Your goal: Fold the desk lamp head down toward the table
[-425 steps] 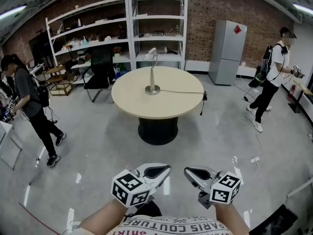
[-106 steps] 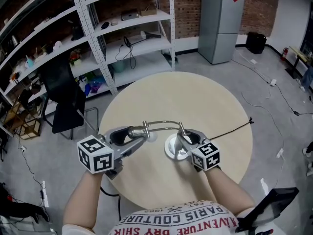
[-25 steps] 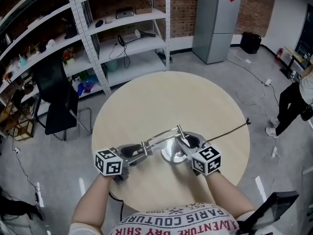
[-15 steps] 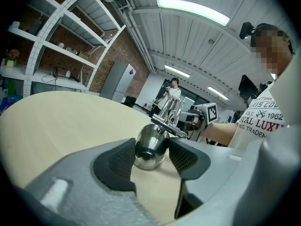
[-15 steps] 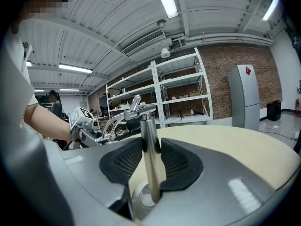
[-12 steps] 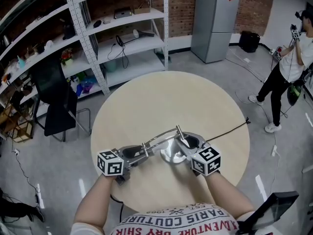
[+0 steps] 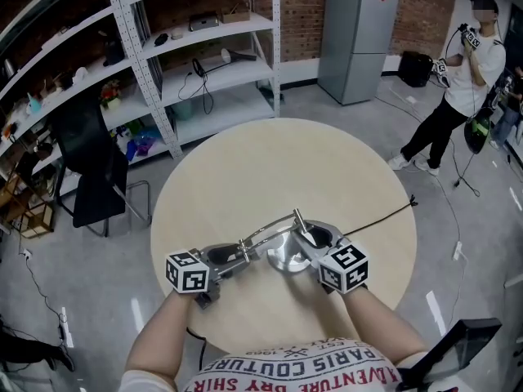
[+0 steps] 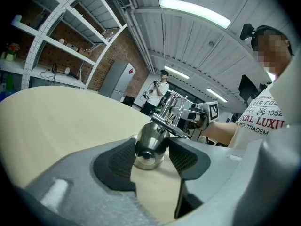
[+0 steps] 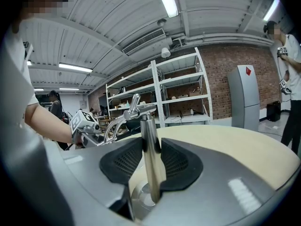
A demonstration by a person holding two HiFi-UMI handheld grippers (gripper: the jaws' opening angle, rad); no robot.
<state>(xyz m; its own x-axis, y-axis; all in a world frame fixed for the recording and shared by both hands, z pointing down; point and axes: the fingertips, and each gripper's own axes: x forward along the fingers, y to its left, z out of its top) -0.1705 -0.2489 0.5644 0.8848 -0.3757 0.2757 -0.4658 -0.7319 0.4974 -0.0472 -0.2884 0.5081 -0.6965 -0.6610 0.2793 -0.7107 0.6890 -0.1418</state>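
A chrome desk lamp stands near the front of the round beige table. Its round base carries an upright post; a thin double arm slopes down leftward to the cone-shaped head, which hangs low over the tabletop. My left gripper is shut on the lamp head, a pad pressing each side. My right gripper is shut on the lamp post just above the base. In the left gripper view the right gripper's marker cube shows behind the head.
The lamp's black cord runs right across the table and over its edge. White metal shelving and a black chair stand behind the table, a grey fridge at the back right. A person stands at the far right.
The left gripper has shifted a little with the lamp head. The right gripper and the base have not moved. A person at the right edge has walked further back into the room.
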